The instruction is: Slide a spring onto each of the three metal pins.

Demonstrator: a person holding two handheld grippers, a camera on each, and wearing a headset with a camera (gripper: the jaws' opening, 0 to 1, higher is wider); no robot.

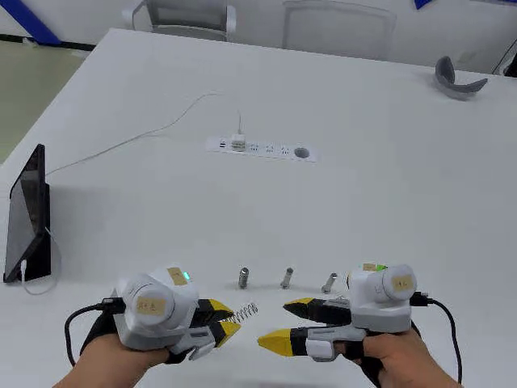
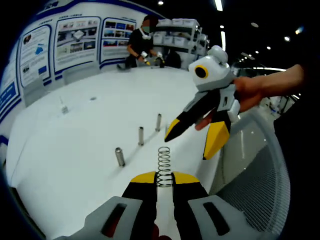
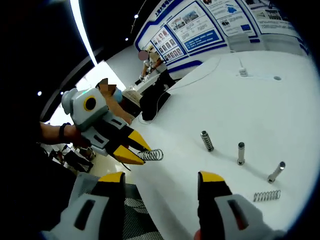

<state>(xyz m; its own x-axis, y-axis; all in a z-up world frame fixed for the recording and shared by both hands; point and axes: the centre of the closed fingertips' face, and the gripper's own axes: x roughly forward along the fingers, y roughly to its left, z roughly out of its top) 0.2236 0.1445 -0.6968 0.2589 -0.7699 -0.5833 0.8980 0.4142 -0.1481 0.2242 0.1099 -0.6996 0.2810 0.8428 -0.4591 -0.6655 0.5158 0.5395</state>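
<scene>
Broadly, the white bench [image 1: 388, 202] spreads across the head view, with a dark tablet [image 1: 28, 214] propped at its 9 o'clock edge and a white power strip [image 1: 258, 148] lying toward 12 o'clock of the work. Nearer the person, the left gripper [image 1: 233, 318] sits at 7 o'clock and the right gripper [image 1: 273, 323] at 5 o'clock, their yellow tips facing each other, near but apart. The left gripper's fingers are clamped on one end of the held spring [image 2: 164, 162], whose free end sticks out past the tips toward the pins; the right gripper's fingers stand wide apart. Three metal pins stand in a row on the bench just beyond the grippers — the left pin [image 1: 243, 278], the middle pin [image 1: 287, 278] and the right pin [image 1: 329, 283]. In the right gripper view the left pin wears a fitted spring [image 3: 206, 141] around its shaft, while the other two pins are bare. A loose spring [image 3: 266, 196] lies flat on the bench just beside the right pin, at its 5 o'clock in that view.
</scene>
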